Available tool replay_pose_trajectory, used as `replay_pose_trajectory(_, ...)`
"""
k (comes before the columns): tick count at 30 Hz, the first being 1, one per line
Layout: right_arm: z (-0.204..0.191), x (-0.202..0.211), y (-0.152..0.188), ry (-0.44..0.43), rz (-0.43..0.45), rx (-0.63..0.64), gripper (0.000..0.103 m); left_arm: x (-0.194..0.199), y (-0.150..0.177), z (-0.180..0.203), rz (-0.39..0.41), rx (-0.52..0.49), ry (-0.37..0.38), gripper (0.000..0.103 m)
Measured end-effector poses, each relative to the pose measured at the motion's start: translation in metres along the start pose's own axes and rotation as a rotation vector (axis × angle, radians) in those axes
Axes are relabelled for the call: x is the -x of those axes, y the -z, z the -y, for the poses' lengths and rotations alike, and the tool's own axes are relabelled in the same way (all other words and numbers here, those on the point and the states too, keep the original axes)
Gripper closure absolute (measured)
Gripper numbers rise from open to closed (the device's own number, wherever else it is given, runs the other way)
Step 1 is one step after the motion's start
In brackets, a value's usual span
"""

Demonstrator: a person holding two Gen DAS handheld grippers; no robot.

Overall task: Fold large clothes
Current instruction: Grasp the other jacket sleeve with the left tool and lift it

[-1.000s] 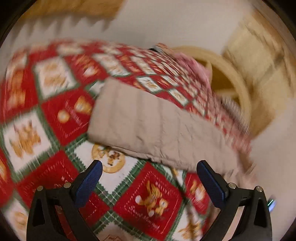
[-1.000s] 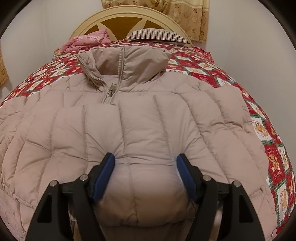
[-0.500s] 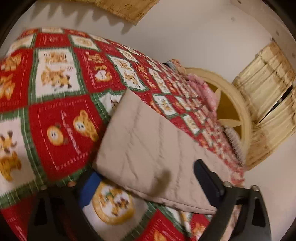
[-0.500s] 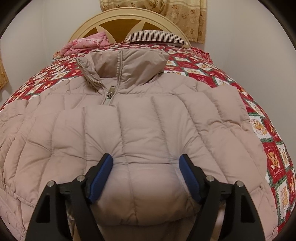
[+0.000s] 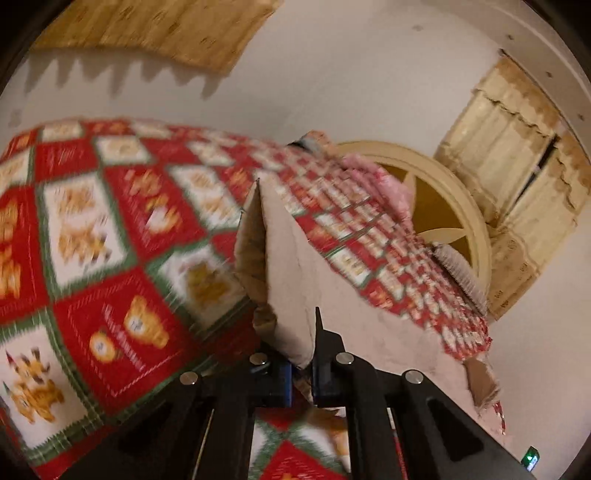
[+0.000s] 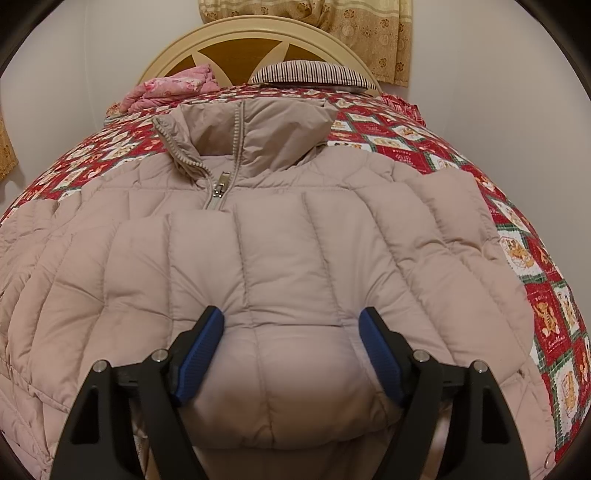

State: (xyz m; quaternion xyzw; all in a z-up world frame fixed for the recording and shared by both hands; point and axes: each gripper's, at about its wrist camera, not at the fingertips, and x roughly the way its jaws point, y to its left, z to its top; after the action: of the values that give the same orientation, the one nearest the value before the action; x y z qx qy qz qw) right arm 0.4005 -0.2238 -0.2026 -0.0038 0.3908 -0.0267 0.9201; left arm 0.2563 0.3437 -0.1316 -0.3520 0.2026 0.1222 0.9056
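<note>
A beige quilted puffer jacket (image 6: pixel 277 251) lies front up on the bed, collar toward the headboard, zipper partly down. My right gripper (image 6: pixel 291 354) is open, its blue pads astride the padded lower hem, which bulges between them. In the left wrist view my left gripper (image 5: pixel 301 373) is shut on the jacket's sleeve (image 5: pixel 291 291) near the cuff and holds it lifted off the quilt, the cuff opening pointing up.
The bed carries a red, green and white bear-print quilt (image 5: pixel 110 295). A cream round headboard (image 6: pixel 258 40), a pink folded cloth (image 6: pixel 173 85) and a striped pillow (image 6: pixel 310 72) are at the far end. Walls and yellow curtains (image 6: pixel 362 33) surround the bed.
My left gripper has closed on the sleeve end and raised it off the quilt. My right gripper has stayed open at the hem, barely moving.
</note>
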Motion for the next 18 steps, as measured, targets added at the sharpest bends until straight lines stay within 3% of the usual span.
replay_pose_trajectory(8, 0.000, 0.002, 0.000, -0.004, 0.004, -0.004, 0.023, 0.024, -0.022, 0.071, 0.035, -0.135, 0.147, 0.098)
replay_pose_trajectory(18, 0.000, 0.003, 0.000, -0.005, 0.005, -0.007, 0.022, 0.051, 0.001, 0.189, 0.007, -0.316, 0.380, 0.098)
